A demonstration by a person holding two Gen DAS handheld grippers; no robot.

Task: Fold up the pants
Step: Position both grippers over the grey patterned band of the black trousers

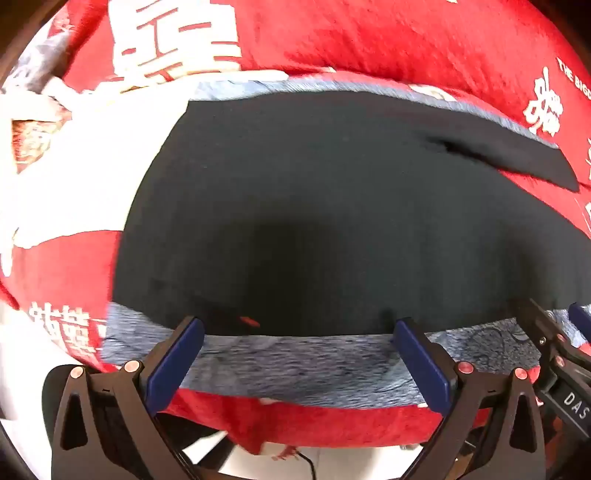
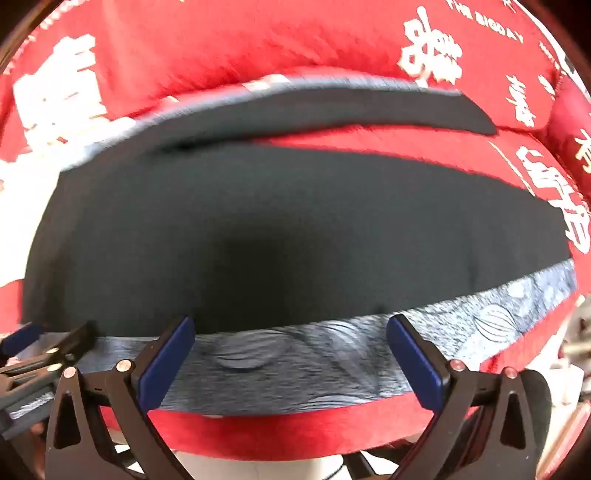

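Note:
Dark pants (image 1: 314,206) lie flat on a red bedspread, waist end to the left, two legs running right; they also show in the right wrist view (image 2: 277,221). The far leg (image 2: 351,110) splits off from the near one. My left gripper (image 1: 299,325) is open, its blue-padded fingertips at the near edge of the pants, holding nothing. My right gripper (image 2: 291,321) is open at the same near edge, further right, also empty. The right gripper shows at the right edge of the left wrist view (image 1: 554,332). The left gripper shows at the left edge of the right wrist view (image 2: 48,339).
The red bedspread (image 1: 369,33) with white characters covers the surface. A blue-grey patterned band (image 2: 480,325) runs along the near edge under the pants. A red cushion (image 2: 569,110) sits at the far right. The bed edge drops off just below the grippers.

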